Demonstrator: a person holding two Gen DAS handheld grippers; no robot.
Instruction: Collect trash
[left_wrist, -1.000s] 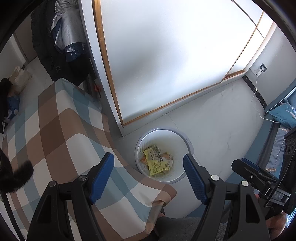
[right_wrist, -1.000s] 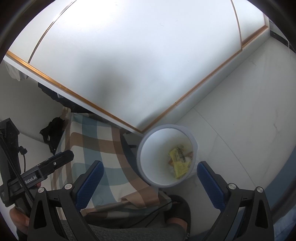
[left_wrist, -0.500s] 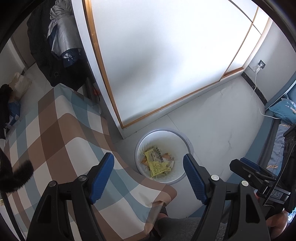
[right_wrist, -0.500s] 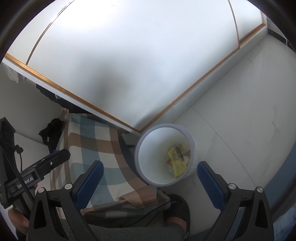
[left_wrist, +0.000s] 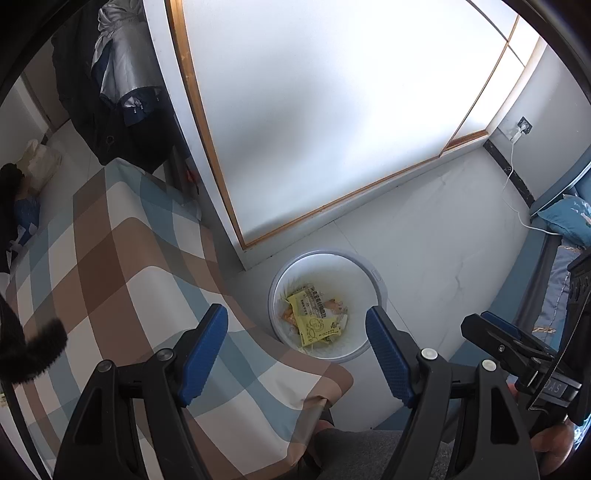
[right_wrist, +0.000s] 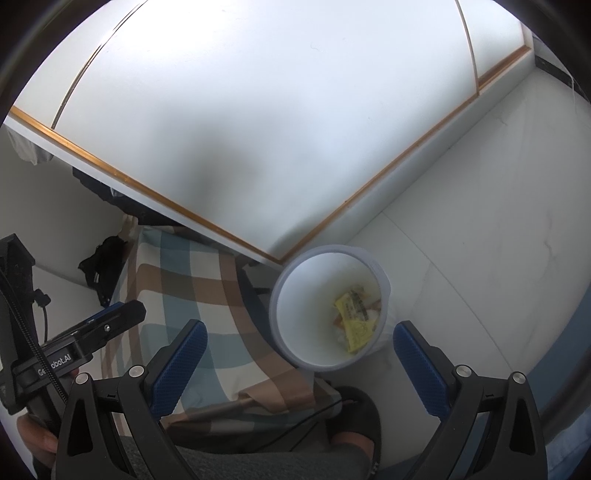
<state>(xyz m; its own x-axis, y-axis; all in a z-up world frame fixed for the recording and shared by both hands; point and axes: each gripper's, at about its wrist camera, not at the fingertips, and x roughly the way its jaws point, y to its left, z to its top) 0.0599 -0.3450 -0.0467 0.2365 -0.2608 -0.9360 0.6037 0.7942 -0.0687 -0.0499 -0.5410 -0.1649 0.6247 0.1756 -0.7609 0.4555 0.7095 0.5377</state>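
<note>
My left gripper (left_wrist: 295, 350) stands with its blue pads apart and nothing between them. My right gripper (right_wrist: 295, 360) is likewise spread and empty. Both hang over the floor, angled down at the round white plastic waste bin (left_wrist: 380, 284).

The bin stands on the pale floor just beside the near right corner of the brown, blue and cream checked tablecloth (left_wrist: 110, 266), and close to the base of the white sliding door with the wooden frame (left_wrist: 332, 110). At its bottom lie a yellow printed wrapper (left_wrist: 314, 319) and some paler and orange scraps; the bin's rim (right_wrist: 291, 266) shows fully in the right view, with the wrapper (right_wrist: 352, 314) at the right of its base.

Against the earlier frames, little has changed: both sets of pads keep the same spread, the trash lies the same way, and the left view has shifted only slightly, showing more of the door and of the dark clothing hanging at far left.

Finding: I judge the visible trash deposited. No loose trash shows on the cloth or floor, so the task appears finished or awaiting a further item.
</note>
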